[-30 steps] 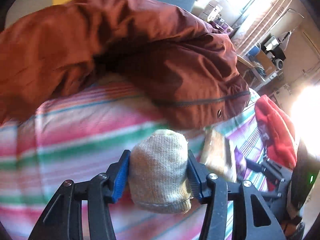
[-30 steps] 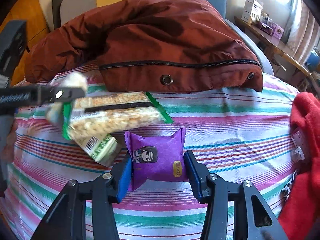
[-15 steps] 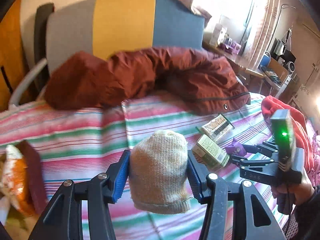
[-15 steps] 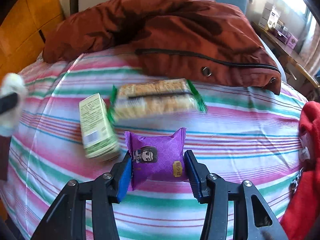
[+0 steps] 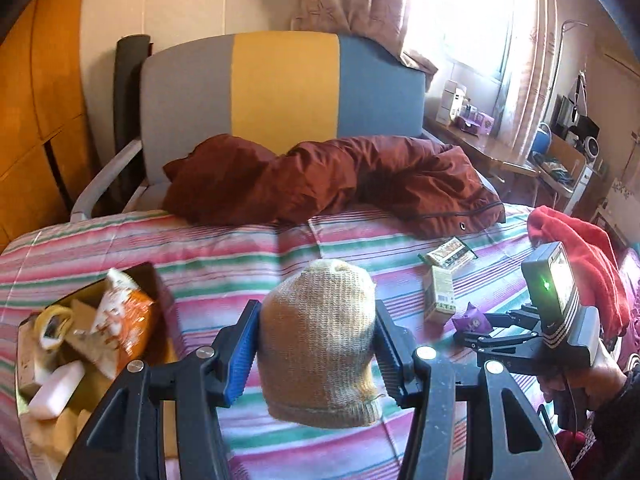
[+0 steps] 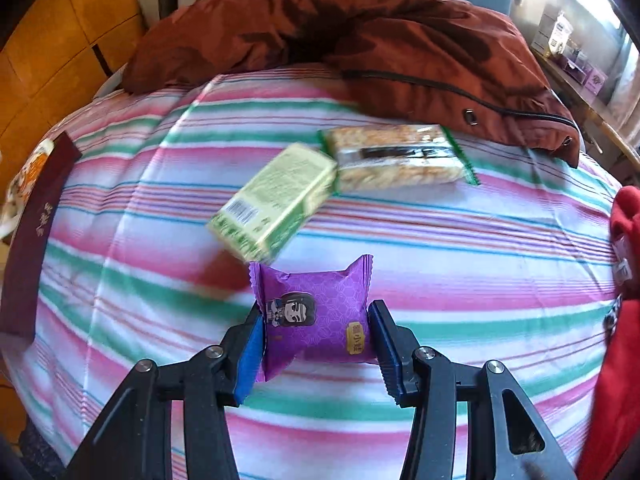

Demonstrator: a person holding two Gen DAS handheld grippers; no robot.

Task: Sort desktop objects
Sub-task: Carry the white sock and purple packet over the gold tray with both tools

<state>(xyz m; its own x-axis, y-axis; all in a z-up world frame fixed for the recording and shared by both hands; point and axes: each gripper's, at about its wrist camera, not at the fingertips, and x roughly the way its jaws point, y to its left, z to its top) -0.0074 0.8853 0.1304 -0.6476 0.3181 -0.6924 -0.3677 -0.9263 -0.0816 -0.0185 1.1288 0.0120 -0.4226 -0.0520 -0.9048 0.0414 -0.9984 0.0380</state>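
My left gripper (image 5: 316,356) is shut on a beige knitted sock (image 5: 320,344) and holds it above the striped cloth (image 5: 240,256). My right gripper (image 6: 316,340) is shut on a purple snack packet (image 6: 316,312), held above the striped cloth (image 6: 460,272); it also shows in the left wrist view (image 5: 472,322). A green carton (image 6: 276,196) and a clear cracker pack (image 6: 396,156) lie on the cloth beyond the packet. They also show in the left wrist view, the carton (image 5: 440,294) and the pack (image 5: 448,252).
A dark box (image 5: 152,284) at the left holds an orange bag (image 5: 120,320), tape and other items. Its maroon wall (image 6: 36,232) shows at the left. A brown jacket (image 5: 340,176) lies at the back, a red garment (image 5: 580,252) at the right, a chair (image 5: 280,88) behind.
The left gripper has pulled back and up with the sock, so the box and chair came into view. The right gripper has moved back and left with the purple packet.
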